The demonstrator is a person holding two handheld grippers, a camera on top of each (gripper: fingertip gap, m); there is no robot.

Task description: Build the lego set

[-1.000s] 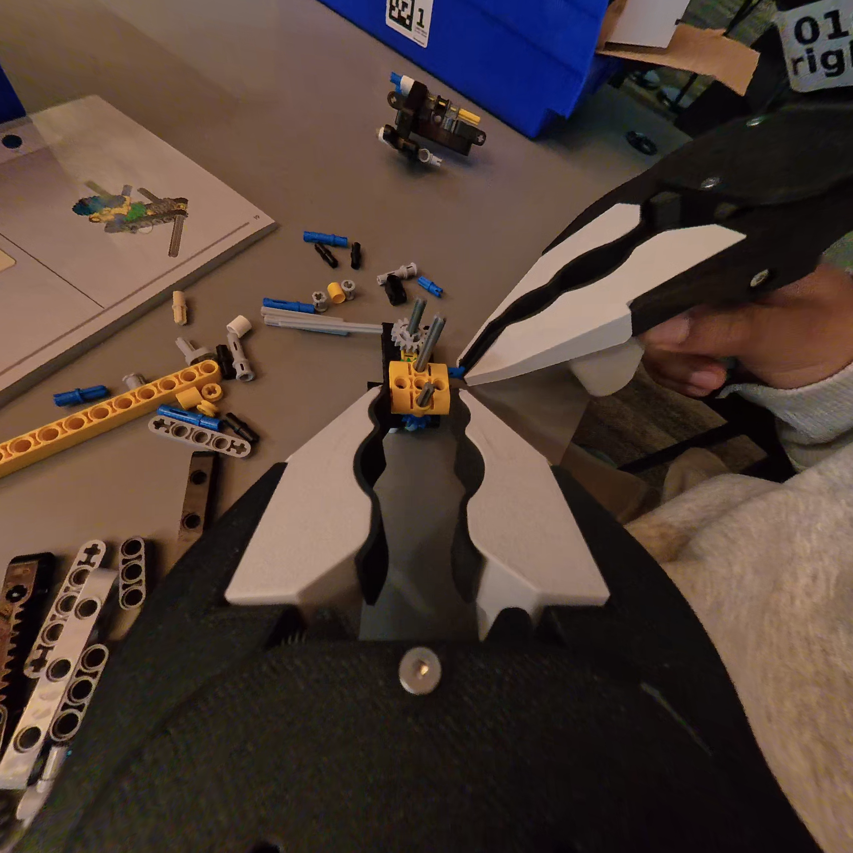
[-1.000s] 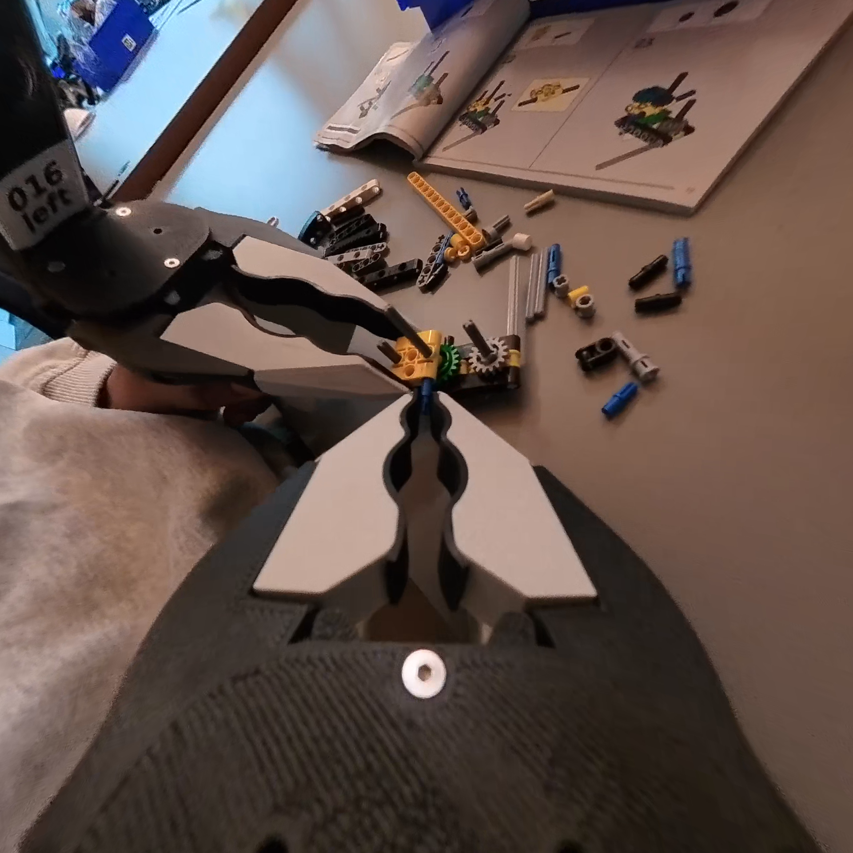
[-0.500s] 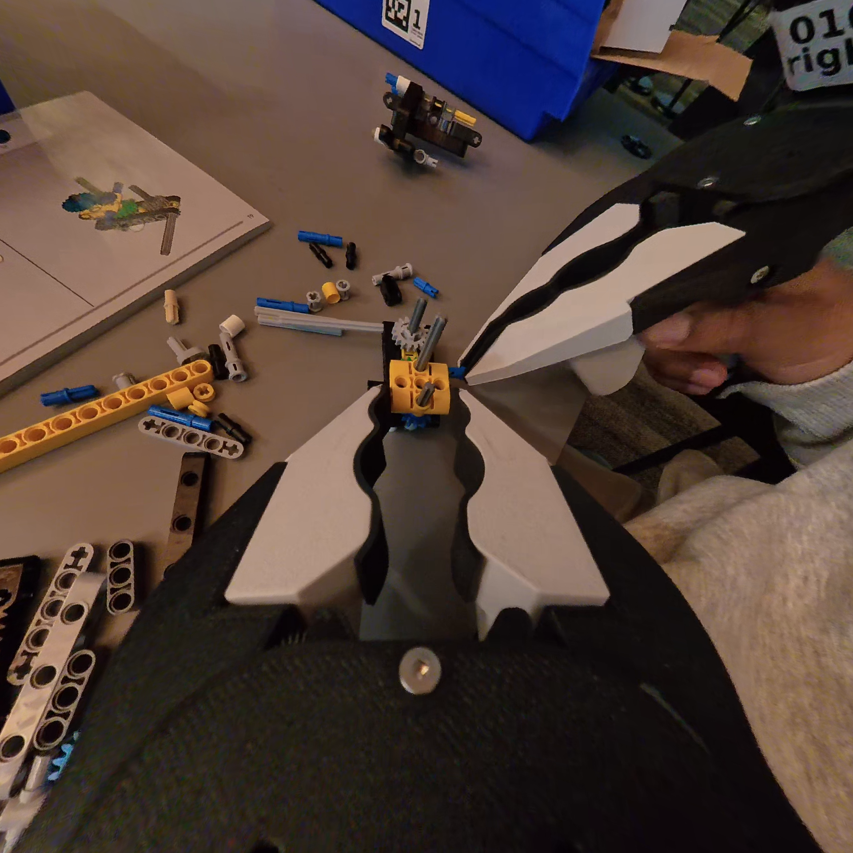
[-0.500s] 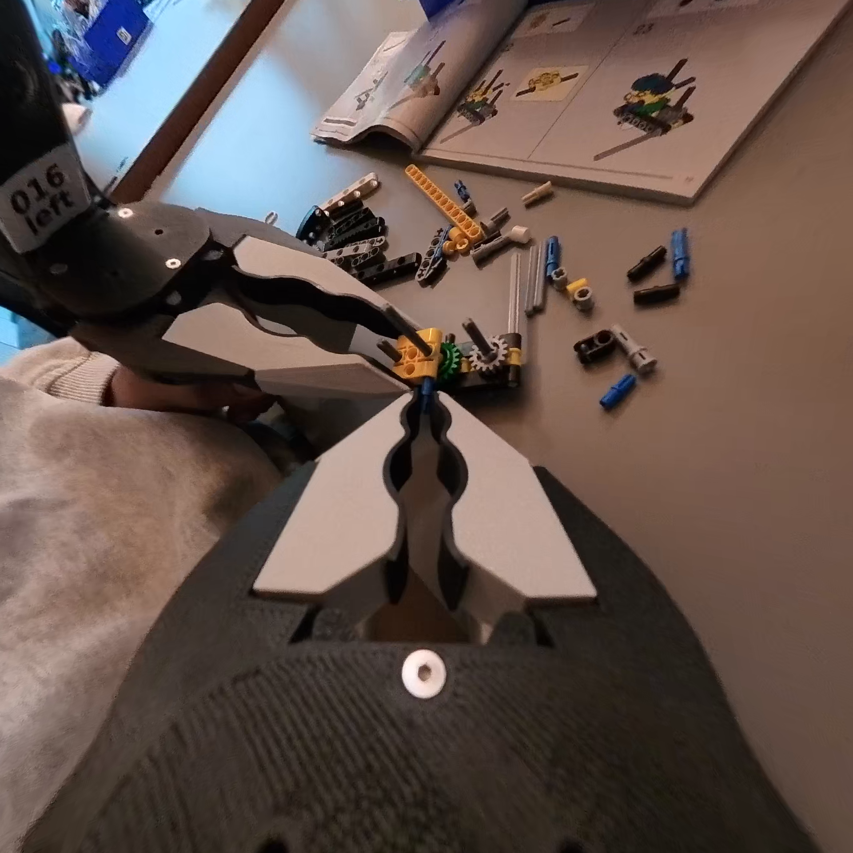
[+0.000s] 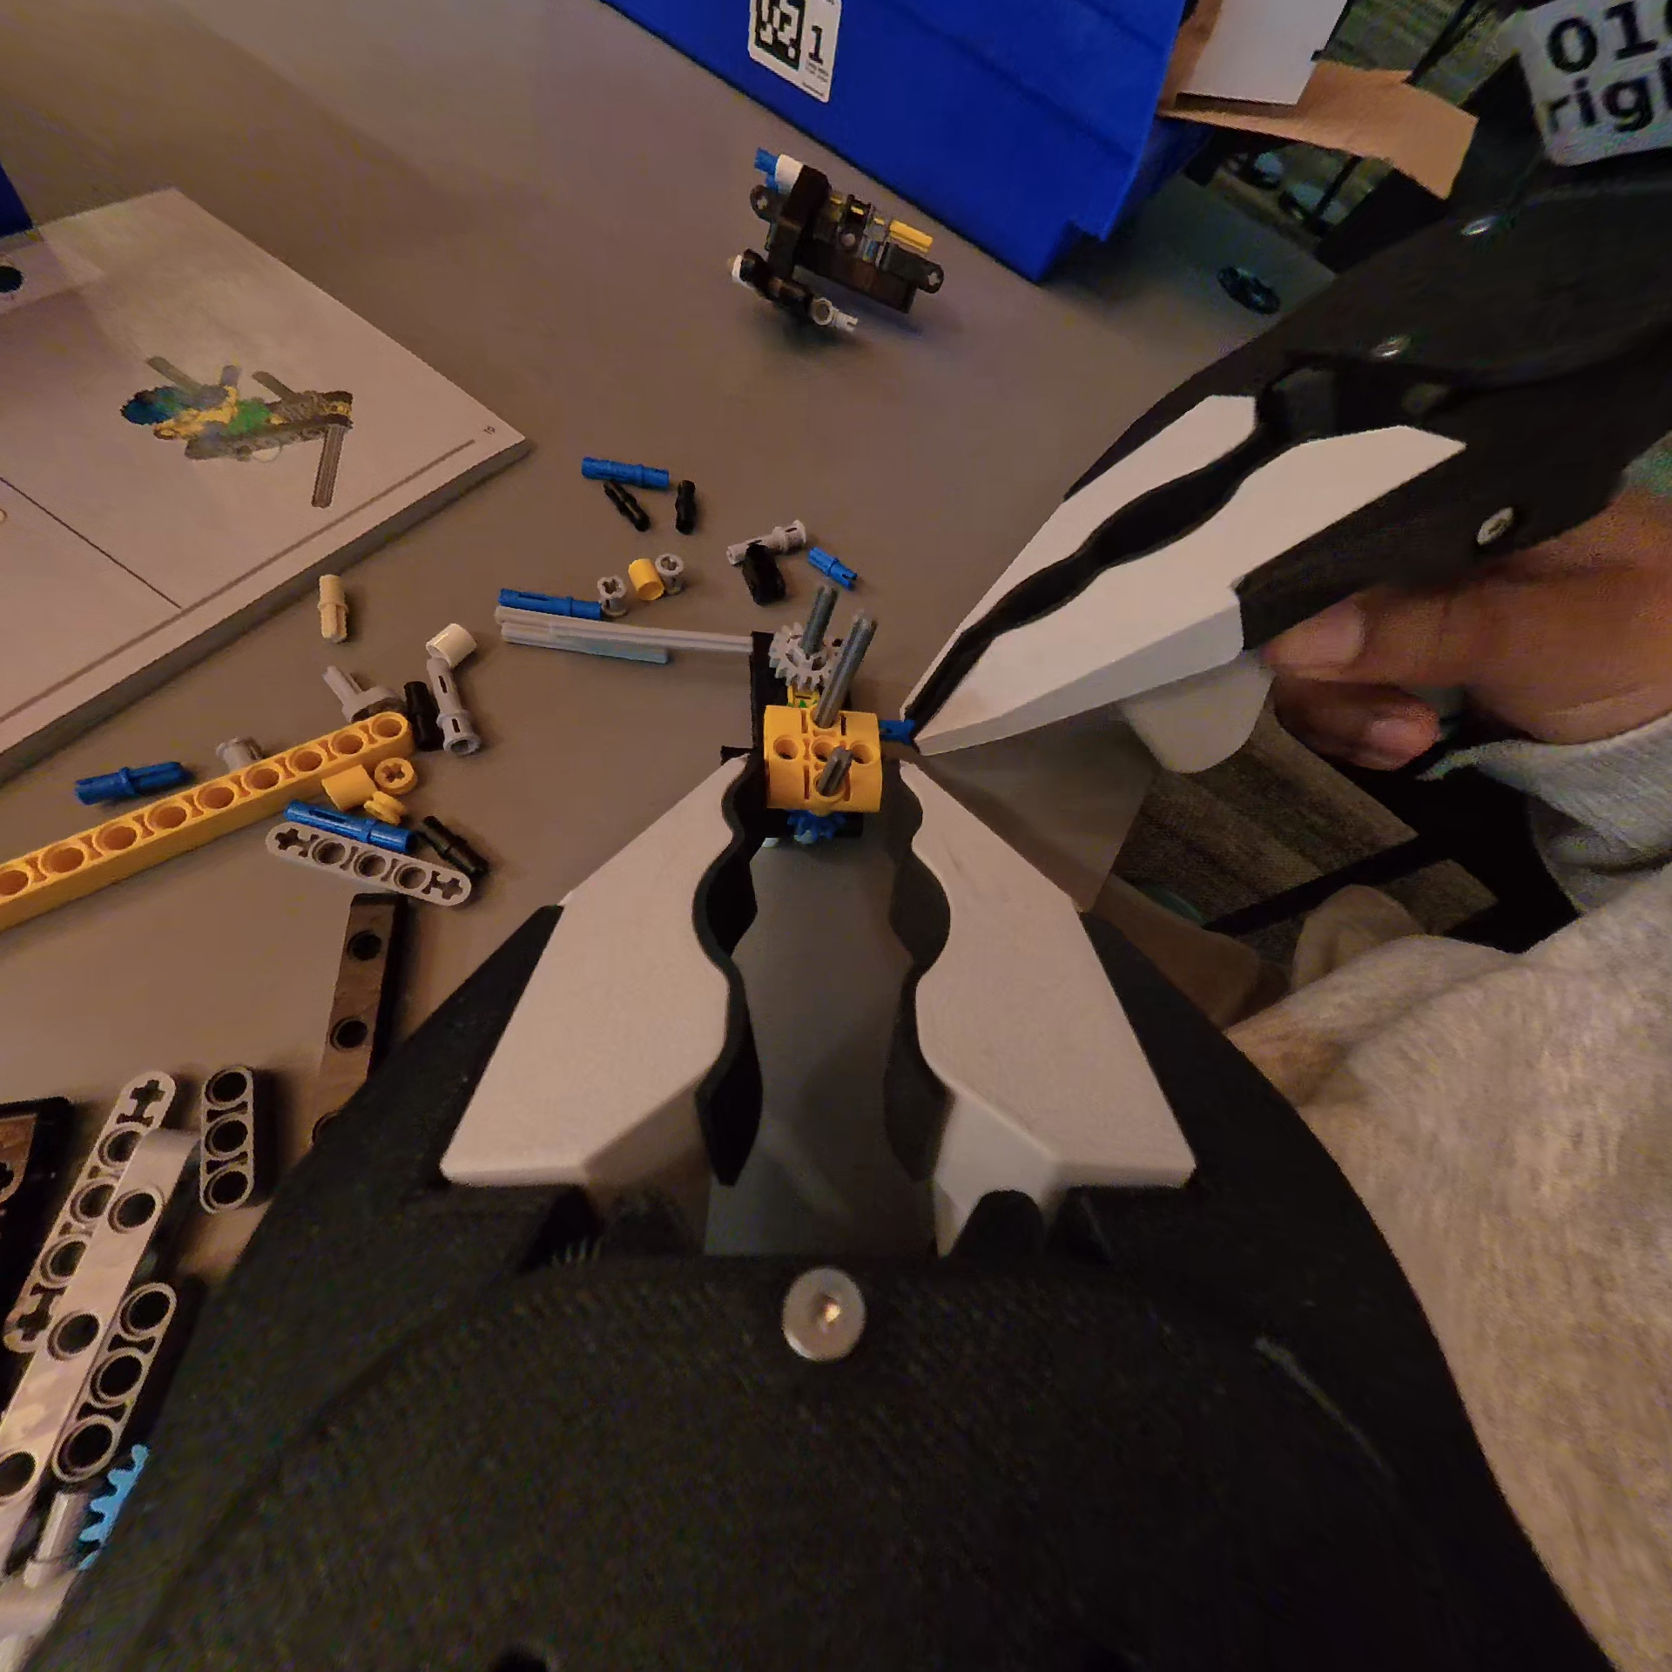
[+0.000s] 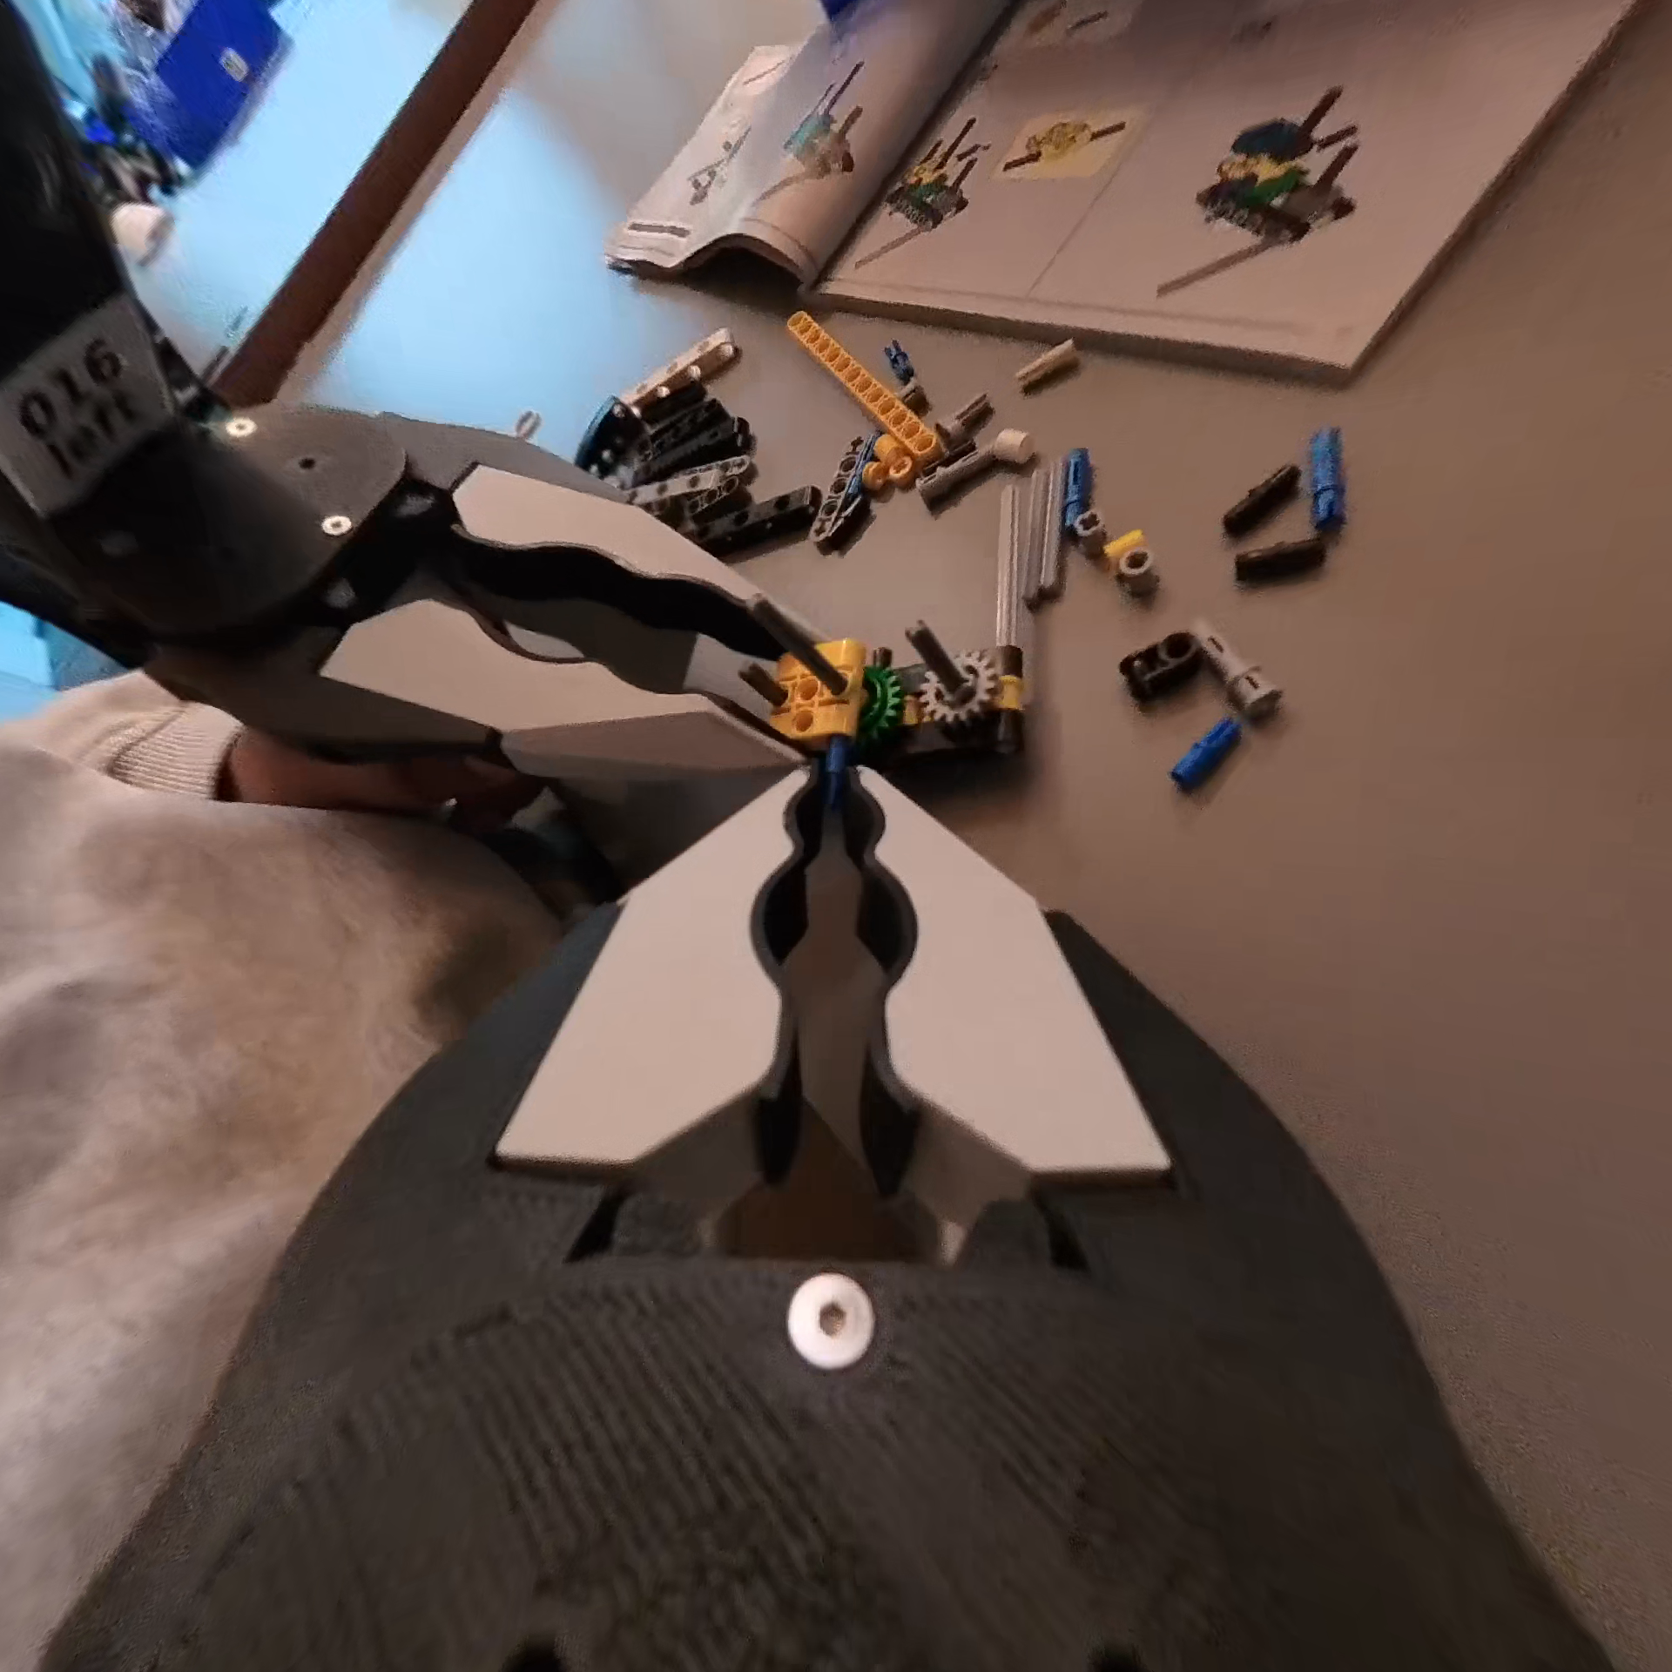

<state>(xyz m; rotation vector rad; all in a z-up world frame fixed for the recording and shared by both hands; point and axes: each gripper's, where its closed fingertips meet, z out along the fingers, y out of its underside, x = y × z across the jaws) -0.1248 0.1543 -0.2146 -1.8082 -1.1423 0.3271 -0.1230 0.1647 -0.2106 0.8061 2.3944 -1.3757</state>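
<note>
My left gripper is shut on a small lego assembly: a yellow holed block with grey axles, a grey gear and a black beam. It also shows in the right wrist view, with a green gear. My right gripper is shut on a blue pin whose tip sits at the yellow block's side. In the left wrist view the right gripper comes in from the right and the blue pin touches the block.
Loose pins, axles and beams lie on the grey table, among them a long yellow beam. An open instruction booklet lies at the left. A second small black assembly stands before a blue bin. A person's sleeve is at right. The tips of both grippers are at nearly the same place.
Both grippers keep their hold at the assembly. The views have shifted slightly; the right wrist view is blurred by motion now.
</note>
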